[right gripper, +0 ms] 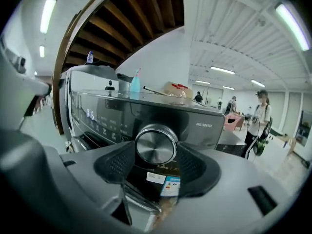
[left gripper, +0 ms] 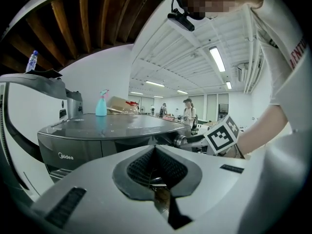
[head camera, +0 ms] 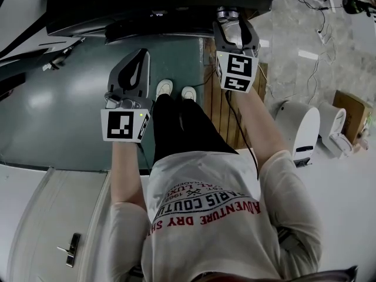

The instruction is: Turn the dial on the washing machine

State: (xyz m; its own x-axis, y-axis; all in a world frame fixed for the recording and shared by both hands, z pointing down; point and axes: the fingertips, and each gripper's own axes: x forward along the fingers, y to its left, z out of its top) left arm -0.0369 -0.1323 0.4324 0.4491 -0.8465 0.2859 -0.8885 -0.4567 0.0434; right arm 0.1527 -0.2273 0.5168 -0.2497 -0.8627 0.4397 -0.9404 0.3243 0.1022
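The washing machine (right gripper: 112, 116) is dark grey, with a round silver dial (right gripper: 156, 145) on its front panel. In the right gripper view my right gripper (right gripper: 156, 149) has one dark pad on each side of the dial, pressed against its rim. The head view shows that gripper (head camera: 230, 17) reaching to the dial (head camera: 228, 13) under the machine's top edge (head camera: 158, 4). My left gripper (head camera: 140, 54) hangs lower left, away from the machine, its fingertips together and nothing between them. In the left gripper view my left gripper (left gripper: 156, 149) points at the machine's side (left gripper: 97, 140).
A blue spray bottle (left gripper: 101, 104) and a cardboard box (right gripper: 175, 89) stand on the machine's top. Wooden boards (head camera: 217, 104) lie on the floor by the person's white shoes (head camera: 164, 88). White appliances (head camera: 299, 128) stand at the right. People (right gripper: 258, 121) stand far off.
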